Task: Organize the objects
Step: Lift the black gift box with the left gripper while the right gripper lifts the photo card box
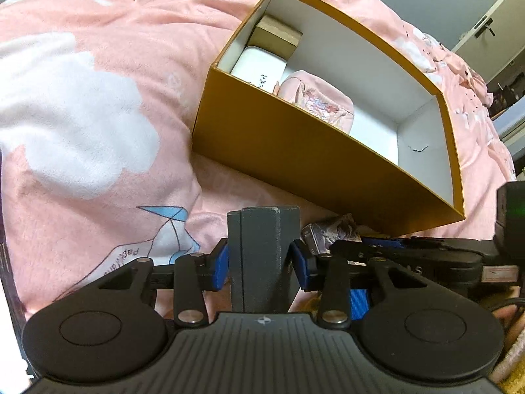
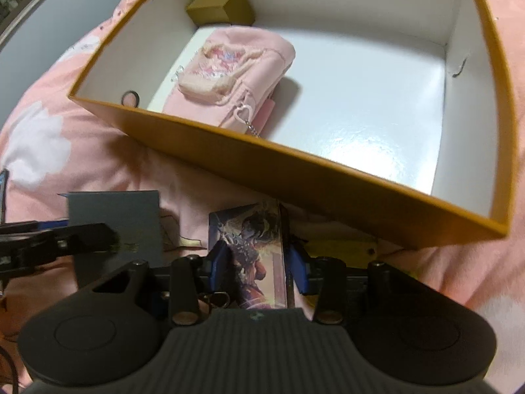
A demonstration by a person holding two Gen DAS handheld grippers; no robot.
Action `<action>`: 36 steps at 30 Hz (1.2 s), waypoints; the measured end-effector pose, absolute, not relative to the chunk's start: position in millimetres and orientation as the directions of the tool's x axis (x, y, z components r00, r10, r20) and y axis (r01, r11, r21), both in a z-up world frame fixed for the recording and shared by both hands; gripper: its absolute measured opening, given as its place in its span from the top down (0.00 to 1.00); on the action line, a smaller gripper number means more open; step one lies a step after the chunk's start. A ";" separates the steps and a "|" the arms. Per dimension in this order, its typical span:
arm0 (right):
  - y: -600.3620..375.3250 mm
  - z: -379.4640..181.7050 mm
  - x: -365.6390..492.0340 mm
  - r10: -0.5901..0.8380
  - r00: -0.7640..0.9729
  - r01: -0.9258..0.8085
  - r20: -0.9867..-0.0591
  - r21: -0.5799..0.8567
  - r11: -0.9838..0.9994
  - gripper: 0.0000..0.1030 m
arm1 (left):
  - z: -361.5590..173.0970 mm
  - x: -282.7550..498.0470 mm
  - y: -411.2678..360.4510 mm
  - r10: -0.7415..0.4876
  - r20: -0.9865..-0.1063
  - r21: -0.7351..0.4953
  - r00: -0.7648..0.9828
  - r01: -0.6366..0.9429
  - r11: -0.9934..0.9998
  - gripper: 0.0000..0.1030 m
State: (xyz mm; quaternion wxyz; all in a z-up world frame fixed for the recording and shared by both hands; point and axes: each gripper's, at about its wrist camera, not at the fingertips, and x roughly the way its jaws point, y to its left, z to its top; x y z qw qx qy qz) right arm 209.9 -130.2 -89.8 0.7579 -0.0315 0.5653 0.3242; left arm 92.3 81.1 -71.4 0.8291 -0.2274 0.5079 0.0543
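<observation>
Two grippers in view, both loaded. My left gripper (image 1: 260,259) is pinching a dark grey box (image 1: 262,246), upright, blue pads (image 1: 220,259) pressed on both its sides. No earlier view to compare. My right gripper (image 2: 254,262) is clamped on a picture card box (image 2: 252,246) with printed artwork, pads tight on its long edges, box pointing forward away from the gripper.

Ahead of both grippers sits an open orange cardboard box (image 1: 295,151) with a white inside, resting on a bed with a pink blanket (image 1: 98,98) printed with white clouds. From the left wrist it lies forward and to the right; from the right wrist it is straight ahead, its near wall just beyond the card box.

Inside the orange box, far-left end: a small brown carton (image 2: 218,6) in the corner. Nearer to me, a pink pouch (image 2: 236,72) with a heart zip pull and chain. Left wrist view also shows a white case (image 1: 259,65) between the brown carton and the pouch, touching or nearly touching both, can't tell. Right half of the orange box floor is bare.

Right wrist view: the left gripper and its grey box show just to the left of my right gripper, close beside it, above the blanket.
</observation>
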 end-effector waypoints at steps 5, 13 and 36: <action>-124.8 -99.5 219.2 0.467 0.106 -0.509 -0.878 0.356 0.784 0.46 | -85.5 104.6 70.8 -0.143 -0.875 -0.320 0.462 -0.331 0.888 0.56; -126.6 -97.5 221.5 0.471 0.110 -0.474 -0.875 0.370 0.799 0.57 | -91.3 99.3 76.1 -0.154 -0.878 -0.329 0.454 -0.338 0.882 0.56; -105.6 -79.8 213.9 0.596 0.053 -0.497 -0.801 0.497 0.711 0.74 | -97.5 98.9 79.6 -0.170 -0.887 -0.337 0.430 -0.351 0.874 0.56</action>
